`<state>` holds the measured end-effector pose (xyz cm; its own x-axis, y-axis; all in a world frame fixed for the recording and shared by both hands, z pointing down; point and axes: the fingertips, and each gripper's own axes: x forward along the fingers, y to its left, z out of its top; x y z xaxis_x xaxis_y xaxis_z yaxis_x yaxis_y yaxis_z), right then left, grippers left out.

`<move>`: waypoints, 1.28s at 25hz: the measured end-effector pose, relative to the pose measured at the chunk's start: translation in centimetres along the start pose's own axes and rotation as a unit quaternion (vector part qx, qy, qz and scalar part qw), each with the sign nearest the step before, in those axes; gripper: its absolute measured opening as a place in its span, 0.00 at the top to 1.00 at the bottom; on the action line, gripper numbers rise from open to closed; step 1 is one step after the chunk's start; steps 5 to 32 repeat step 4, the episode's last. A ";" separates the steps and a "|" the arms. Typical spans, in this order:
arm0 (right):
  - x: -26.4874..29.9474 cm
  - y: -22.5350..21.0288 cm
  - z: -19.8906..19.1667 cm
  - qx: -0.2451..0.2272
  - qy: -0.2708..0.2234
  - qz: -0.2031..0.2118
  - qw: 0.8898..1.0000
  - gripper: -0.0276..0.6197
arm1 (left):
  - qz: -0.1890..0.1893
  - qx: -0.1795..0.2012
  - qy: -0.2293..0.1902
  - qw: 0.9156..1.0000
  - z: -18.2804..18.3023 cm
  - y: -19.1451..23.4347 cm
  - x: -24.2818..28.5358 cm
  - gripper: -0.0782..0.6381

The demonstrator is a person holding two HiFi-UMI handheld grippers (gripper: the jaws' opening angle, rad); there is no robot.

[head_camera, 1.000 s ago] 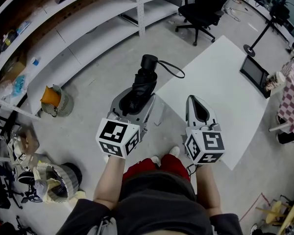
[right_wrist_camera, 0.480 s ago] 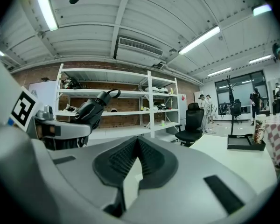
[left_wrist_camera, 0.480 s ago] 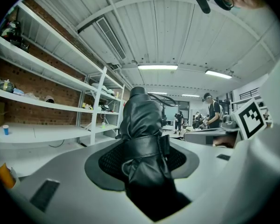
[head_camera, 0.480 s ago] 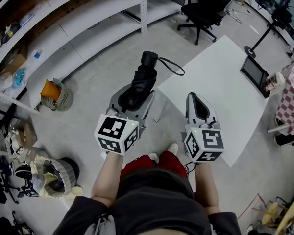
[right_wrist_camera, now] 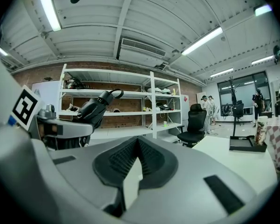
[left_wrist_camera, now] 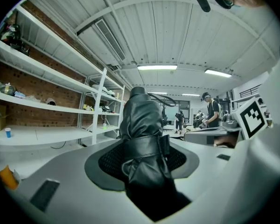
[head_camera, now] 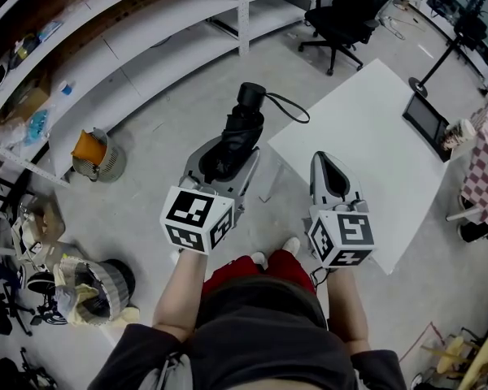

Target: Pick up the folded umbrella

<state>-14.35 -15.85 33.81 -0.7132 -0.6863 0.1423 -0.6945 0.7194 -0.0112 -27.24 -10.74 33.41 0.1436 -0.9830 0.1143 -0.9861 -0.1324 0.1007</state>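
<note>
Head view looks down on a grey concrete floor (head_camera: pixel 146 193) spread beneath both hand-held grippers. Long white shelving (head_camera: pixel 146 47) runs ahead and to the left of the left hand-held gripper (head_camera: pixel 228 149). A white surface (head_camera: pixel 374 136) lies ahead and to the right of the right hand-held gripper (head_camera: pixel 327 162), whose jaws overlap its near-left edge in that view. A black office chair (head_camera: pixel 350 10) stands well ahead of both, past the surface's far corner. The two hand-held grippers are side by side, apart, and pointing forward, each with its marker cube nearest the person. The left hand-held gripper is clenched on the folded umbrella (head_camera: pixel 242 124): the black bundle lies lengthwise between the ribbed pads, clear of the floor. Its strapped middle is at the pads and its round handle end juts past the jaw tips. A thin black wrist strap (head_camera: pixel 291 110) loops out from the handle to the right, toward the surface. The right hand-held gripper is closed, its pads meeting at the tips with nothing between them.
</note>
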 end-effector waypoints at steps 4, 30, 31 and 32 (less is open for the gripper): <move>-0.4 0.4 0.2 -0.003 -0.001 0.003 1.000 0.93 | 0.004 -0.002 -0.001 1.000 0.0 0.0 -0.7 0.57; -0.4 0.4 0.2 -0.003 -0.001 0.003 1.000 0.93 | 0.004 -0.002 -0.001 1.000 0.0 0.0 -0.7 0.57; -0.4 0.4 0.2 -0.003 -0.001 0.003 1.000 0.93 | 0.004 -0.002 -0.001 1.000 0.0 0.0 -0.7 0.57; -0.4 0.4 0.2 -0.003 -0.001 0.003 1.000 0.93 | 0.004 -0.002 -0.001 1.000 0.0 0.0 -0.7 0.57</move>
